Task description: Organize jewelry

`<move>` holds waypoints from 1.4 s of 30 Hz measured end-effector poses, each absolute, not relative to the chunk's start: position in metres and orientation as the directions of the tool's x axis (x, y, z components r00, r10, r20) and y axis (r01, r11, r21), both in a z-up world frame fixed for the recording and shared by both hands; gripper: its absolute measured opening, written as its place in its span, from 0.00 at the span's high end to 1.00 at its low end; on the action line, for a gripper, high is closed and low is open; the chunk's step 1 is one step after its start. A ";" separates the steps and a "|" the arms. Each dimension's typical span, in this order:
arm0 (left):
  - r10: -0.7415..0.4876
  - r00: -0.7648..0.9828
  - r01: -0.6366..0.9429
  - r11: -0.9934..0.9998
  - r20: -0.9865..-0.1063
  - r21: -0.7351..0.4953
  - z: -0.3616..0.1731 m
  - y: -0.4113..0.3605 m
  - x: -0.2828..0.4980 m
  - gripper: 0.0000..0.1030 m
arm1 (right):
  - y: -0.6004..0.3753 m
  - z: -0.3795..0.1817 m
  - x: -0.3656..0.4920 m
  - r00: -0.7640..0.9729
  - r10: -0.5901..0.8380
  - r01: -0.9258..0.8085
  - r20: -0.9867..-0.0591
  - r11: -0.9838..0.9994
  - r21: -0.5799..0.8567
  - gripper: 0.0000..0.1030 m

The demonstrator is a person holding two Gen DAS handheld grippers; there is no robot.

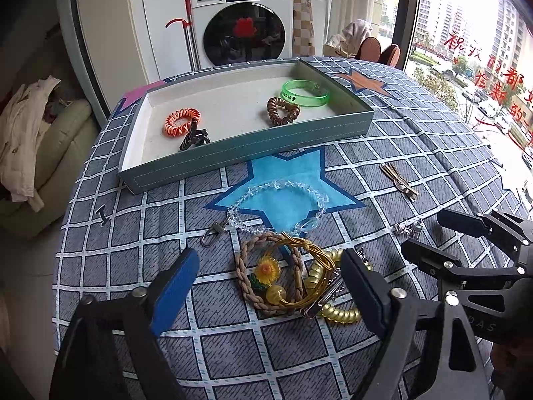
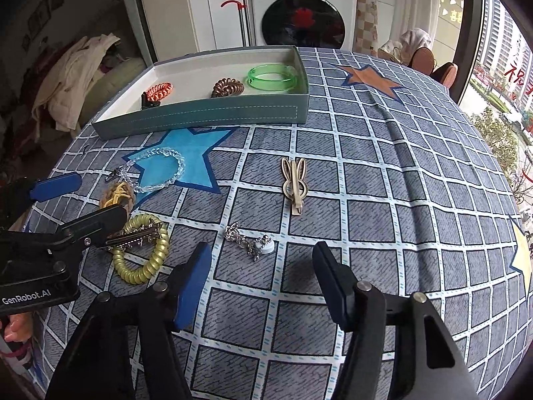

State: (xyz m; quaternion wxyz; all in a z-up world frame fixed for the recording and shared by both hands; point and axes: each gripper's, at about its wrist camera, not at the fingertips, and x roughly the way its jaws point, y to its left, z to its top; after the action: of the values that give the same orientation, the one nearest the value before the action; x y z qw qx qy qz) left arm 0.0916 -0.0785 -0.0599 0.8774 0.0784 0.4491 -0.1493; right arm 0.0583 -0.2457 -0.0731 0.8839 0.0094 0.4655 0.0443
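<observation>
A: Report the left tool [image 1: 269, 280].

B: Its jaws stand wide apart and nothing is gripped. Between and just ahead of them on the table [image 1: 416, 153] lies a heap — a braided brown ring [image 1: 241, 268], a yellow flower charm [image 1: 266, 271], a gold cord band [image 1: 319, 253], a yellow coil hair tie [image 1: 336, 313] and a silver clip [image 1: 321, 301], overlapping one another. The fingers [image 1: 175, 291] flank the heap; contact cannot be confirmed.

A: And the right tool [image 2: 261, 276]?

B: Jaws part open, at a middling gap, nothing held. A silver chain piece with a white bead [image 2: 253, 241] lies on the cloth just ahead of the gap, clear of both pads.

A: Location of the tray?

B: The shallow grey-green tray [image 1: 246, 146] sits at the far side of the table. Inside it: an orange coil tie [image 1: 181, 121] touching a dark claw clip [image 1: 195, 138] on the left, a brown coil tie [image 1: 283, 110] and a green bangle [image 1: 304, 91] on the right.

A: Items loose on the table?

B: A clear bead bracelet [image 1: 283, 196] with a metal clasp lies on the blue star [image 1: 289, 180] — between tray and heap. A beige rabbit-ear hair clip [image 2: 294, 183] lies well apart to the right, beyond the chain piece.

A: Surroundings?

B: A washing machine [image 1: 243, 23] stands behind the table; a window [image 1: 466, 50] is on the right.
</observation>
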 end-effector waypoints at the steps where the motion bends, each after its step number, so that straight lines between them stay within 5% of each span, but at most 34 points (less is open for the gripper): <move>1: -0.193 0.550 0.333 0.943 -0.812 0.001 -0.060 -0.079 0.092 0.03 | -0.245 -0.074 0.060 0.560 0.091 -0.073 -0.823 0.995 0.061 0.39; 6: -0.194 0.548 0.341 0.940 -0.814 0.006 -0.061 -0.078 0.092 0.13 | -0.240 -0.075 0.063 0.565 0.073 -0.078 -0.822 0.996 0.034 0.56; 11: -0.207 0.551 0.341 0.940 -0.808 -0.007 -0.059 -0.074 0.091 0.13 | -0.233 -0.075 0.063 0.565 0.053 -0.092 -0.823 0.996 0.001 0.64; 14: -0.211 0.550 0.345 0.938 -0.808 -0.010 -0.058 -0.073 0.090 0.26 | -0.230 -0.074 0.063 0.562 0.052 -0.101 -0.825 0.995 -0.006 0.69; 16: -0.218 0.544 0.347 0.938 -0.811 -0.019 -0.058 -0.071 0.090 0.27 | -0.229 -0.074 0.063 0.560 0.054 -0.103 -0.827 0.995 -0.005 0.73; 23: -0.245 0.529 0.369 0.928 -0.812 -0.040 -0.058 -0.068 0.089 0.76 | -0.223 -0.074 0.063 0.557 0.048 -0.109 -0.829 0.994 -0.015 0.86; 42: -0.380 0.569 0.414 0.899 -0.729 -0.146 -0.013 -0.037 0.079 0.76 | -0.238 -0.041 0.054 0.605 0.100 -0.059 -0.790 0.995 0.081 0.88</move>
State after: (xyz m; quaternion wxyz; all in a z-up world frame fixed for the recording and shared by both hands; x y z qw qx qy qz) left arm 0.0786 -0.0370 -0.0132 0.8855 0.0203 0.4064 -0.2242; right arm 0.0542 -0.2379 -0.0409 0.8956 0.0233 0.4420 0.0443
